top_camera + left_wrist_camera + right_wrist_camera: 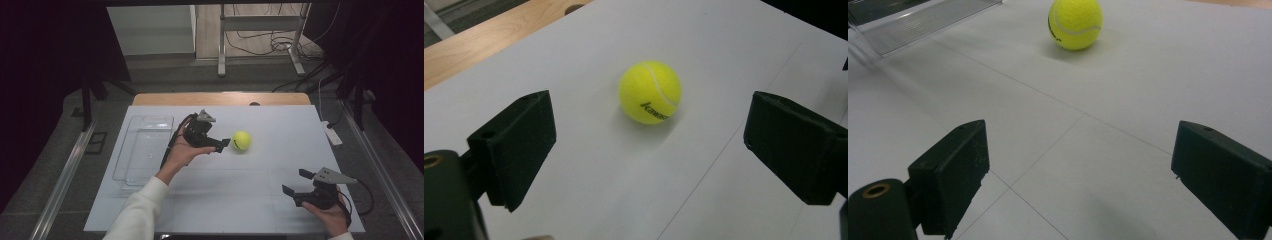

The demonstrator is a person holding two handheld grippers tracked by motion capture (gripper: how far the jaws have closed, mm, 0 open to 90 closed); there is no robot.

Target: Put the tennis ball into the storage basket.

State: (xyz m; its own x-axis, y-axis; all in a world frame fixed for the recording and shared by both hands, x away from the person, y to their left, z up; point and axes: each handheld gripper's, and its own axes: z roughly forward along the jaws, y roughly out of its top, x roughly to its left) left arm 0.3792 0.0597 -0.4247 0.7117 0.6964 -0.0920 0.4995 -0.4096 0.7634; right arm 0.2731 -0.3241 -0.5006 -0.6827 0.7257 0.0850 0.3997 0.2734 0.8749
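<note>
White tabletop (pixel 225 200), round yellow tennis ball (pixel 241 140) sitting mid-table. Your left gripper (pixel 223 144) is just beside it, jaws spread wide, holding nothing. Your right gripper (pixel 295 182) hangs well apart, equally wide and empty.

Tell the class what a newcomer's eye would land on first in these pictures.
A bright yellow tennis ball sits alone near the middle of the white table. The left hand-held gripper points at it from close by, jaws open, not touching it. A clear plastic tray lies along the table's left side, and the right hand-held gripper waits open near the front right corner.
</note>
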